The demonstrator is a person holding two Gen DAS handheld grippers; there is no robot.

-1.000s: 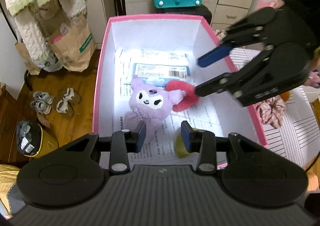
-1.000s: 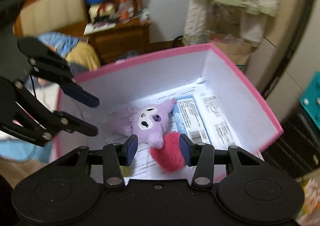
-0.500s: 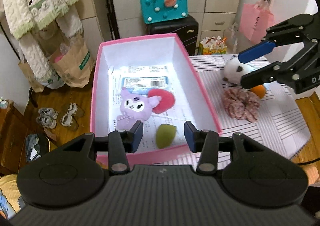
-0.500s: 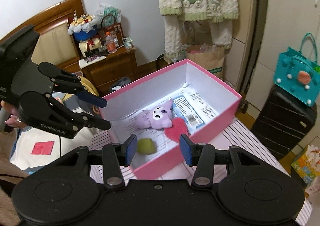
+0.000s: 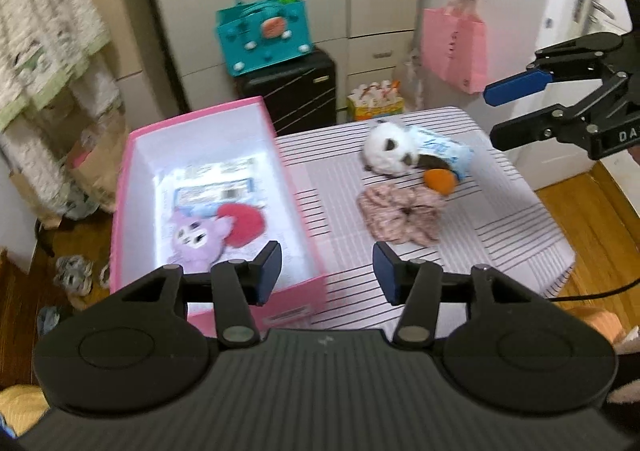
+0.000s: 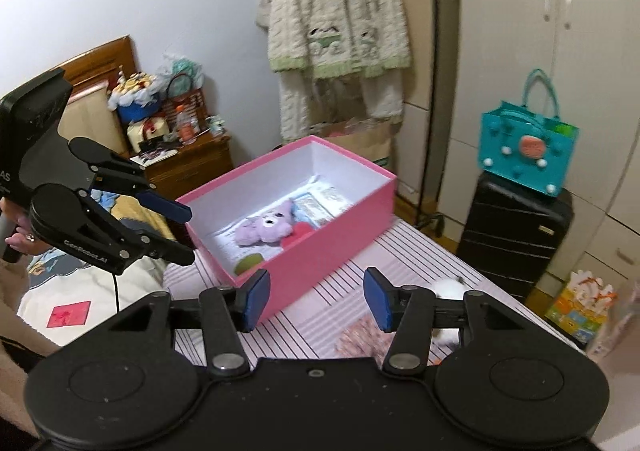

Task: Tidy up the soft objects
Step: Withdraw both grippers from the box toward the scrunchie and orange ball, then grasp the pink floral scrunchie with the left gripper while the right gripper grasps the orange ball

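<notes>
Both grippers are empty right now. My left gripper [image 5: 326,271] has its jaws spread with nothing between them, and they've just been opening wider; same story for the right gripper [image 6: 316,299], jaws apart, just been opening, holding nothing.

Moving outward: the left one hangs over the near corner of the pink box [image 5: 298,211], right where the box meets the striped table [image 5: 500,235]. The right gripper shows up in the left view at the far right [image 5: 492,115], up above the table's far right corner.

What's left to sort sits on the table to the right of the box: a pink scrunchie [image 5: 400,211], a white panda plush [image 5: 386,149] just behind it, and a small orange ball [image 5: 440,180] tucked against the panda. The scrunchie is ahead and to the right of my left jaws, lying wider side to side. I'd say the right gripper is nearer the panda and ball, the left nearer the scrunchie.

Already in the box: a purple plush [image 6: 266,227], a red pom-pom [image 5: 242,225] and a green sponge [image 6: 249,262].

Versus a second ago: both grippers were down over the box interior then, much closer to the purple plush. Now they've pulled up and back, and the table pile has come into view.
</notes>
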